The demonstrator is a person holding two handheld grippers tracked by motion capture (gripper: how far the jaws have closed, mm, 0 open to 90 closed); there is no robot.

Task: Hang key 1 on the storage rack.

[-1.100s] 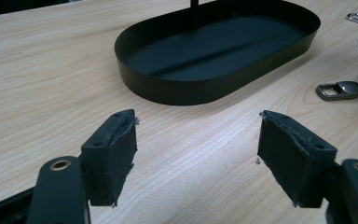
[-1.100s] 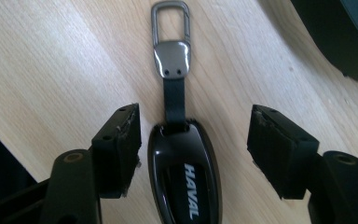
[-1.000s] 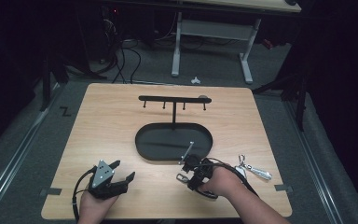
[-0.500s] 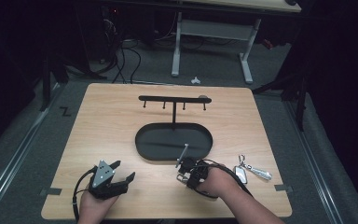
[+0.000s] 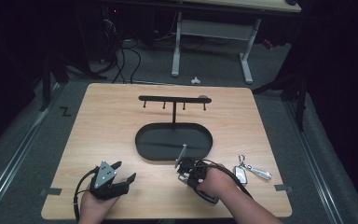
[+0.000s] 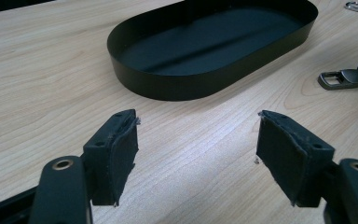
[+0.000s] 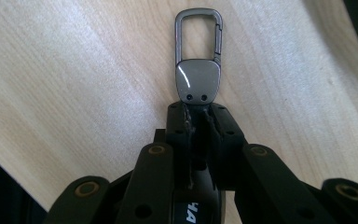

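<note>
While the high view was mostly dark room around a wooden table (image 5: pixel 98 140), you could see the right gripper (image 5: pixel 182 164) at the near rim of the black oval tray (image 5: pixel 205 151), pinching a metal carabiner keychain (image 5: pixel 182 153) that poked up toward the tray; the hook stand (image 5: pixel 174 99) rose from the tray's far side, and a second key bundle (image 5: pixel 249 170) lay off to the right. The left gripper (image 5: pixel 121 173) sat near-left, just parked on the table. Over in the left gripper view its jaws were spread wide with nothing between them, tray (image 6: pixel 168 86) straight ahead, and the carabiner's clip end (image 6: pixel 342 79) visible at the right edge. In the right gripper view the jaws were pressed together on the keychain's lower end, with the grey tab and loop (image 7: pixel 198 56) sticking out above the wood. Honestly the grip looked pretty shallow to me, only the tail end clamped, so a quick swing toward the hooks could twist it loose or drop it. Compared with a second earlier, the right jaws had just been closing on the keychain, while the left gripper hadn't budged.
</note>
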